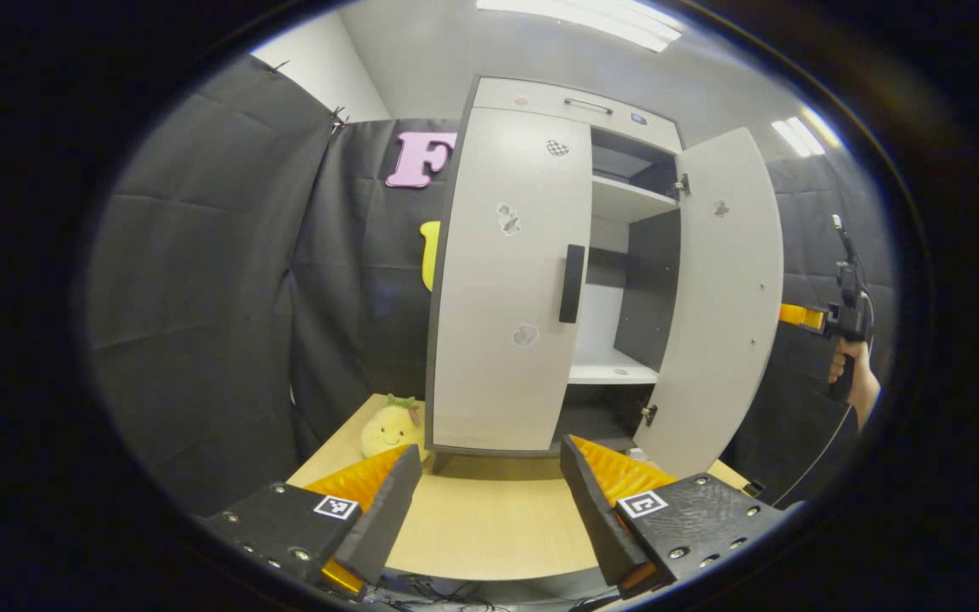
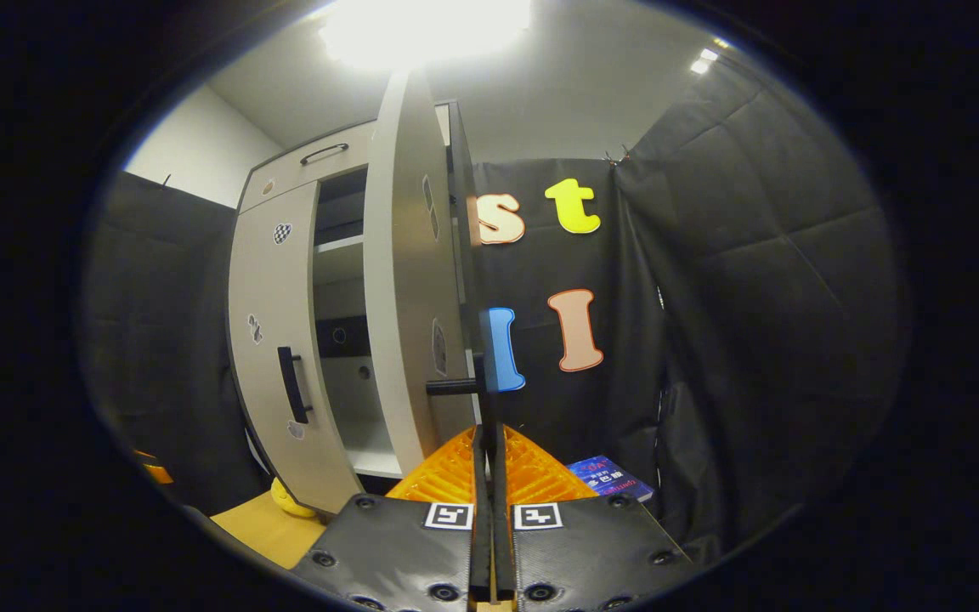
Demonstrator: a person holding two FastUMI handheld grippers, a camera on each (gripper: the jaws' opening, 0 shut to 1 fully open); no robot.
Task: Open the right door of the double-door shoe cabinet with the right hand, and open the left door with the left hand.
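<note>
The light grey shoe cabinet (image 1: 540, 102) stands on a wooden table. Its left door (image 1: 506, 280) is closed, and its black handle (image 1: 572, 283) is straight ahead of my left gripper (image 1: 489, 463), which is open, well short of the door and holds nothing. The right door (image 1: 727, 297) is swung wide open, showing white shelves (image 1: 613, 367) inside. In the right gripper view that door (image 2: 409, 297) is seen edge-on, and my right gripper (image 2: 488, 433) is shut on its black handle (image 2: 479, 387). The right gripper (image 1: 800, 316) also appears beyond the open door's edge, held by a hand (image 1: 851, 374).
A yellow plush toy (image 1: 392, 425) sits on the table (image 1: 489, 527) at the cabinet's left foot. A top drawer with a metal pull (image 1: 587, 104) is above the doors. A blue book (image 2: 608, 478) lies low to the right of the open door. Black cloth walls surround the booth.
</note>
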